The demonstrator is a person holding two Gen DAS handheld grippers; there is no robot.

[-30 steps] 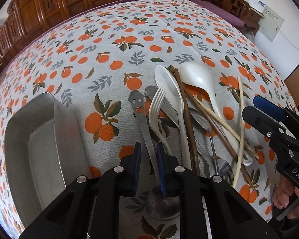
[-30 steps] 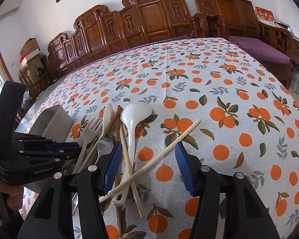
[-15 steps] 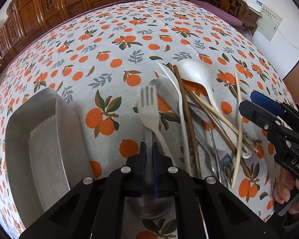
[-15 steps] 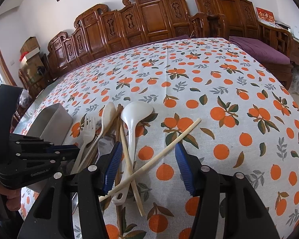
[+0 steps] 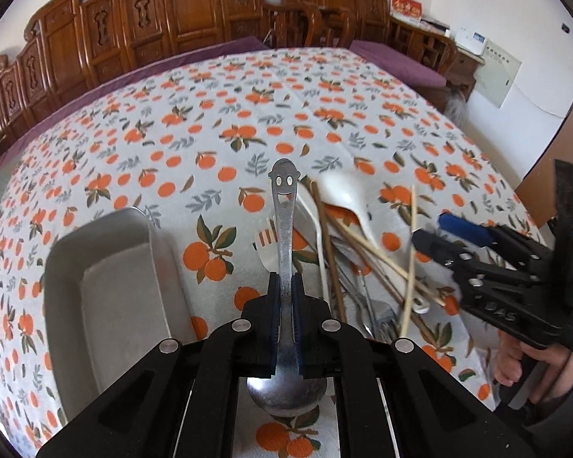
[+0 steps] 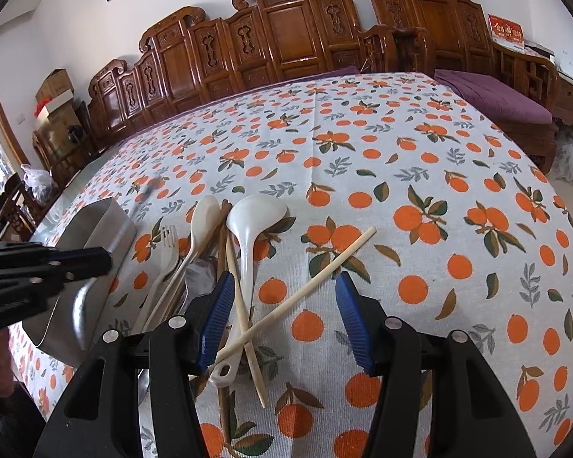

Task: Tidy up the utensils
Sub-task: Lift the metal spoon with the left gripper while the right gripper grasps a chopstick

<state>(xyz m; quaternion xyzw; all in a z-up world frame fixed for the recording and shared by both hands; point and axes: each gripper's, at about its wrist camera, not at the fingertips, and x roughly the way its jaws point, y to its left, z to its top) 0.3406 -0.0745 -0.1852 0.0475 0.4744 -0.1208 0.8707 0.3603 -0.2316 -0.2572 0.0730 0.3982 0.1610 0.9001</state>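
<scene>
Smiley-handled steel spoon [image 5: 284, 229] lifted off the desk [image 5: 248, 122].
Left gripper [image 5: 285, 286] jaws clench its handle; right gripper [image 6: 284, 313] jaws released above chopsticks [image 6: 298, 297]; metal tray [image 5: 110, 286] left.

One metal tray [image 5: 107, 294], two white spoons [image 6: 248, 229], one fork [image 6: 168, 252]

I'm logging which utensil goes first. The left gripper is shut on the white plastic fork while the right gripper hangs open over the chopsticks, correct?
Not quite. The left gripper is shut on the metal spoon with the smiley-face handle, as the left wrist view shows; the white fork lies on the cloth. The right gripper does hang open over the chopsticks.
</scene>
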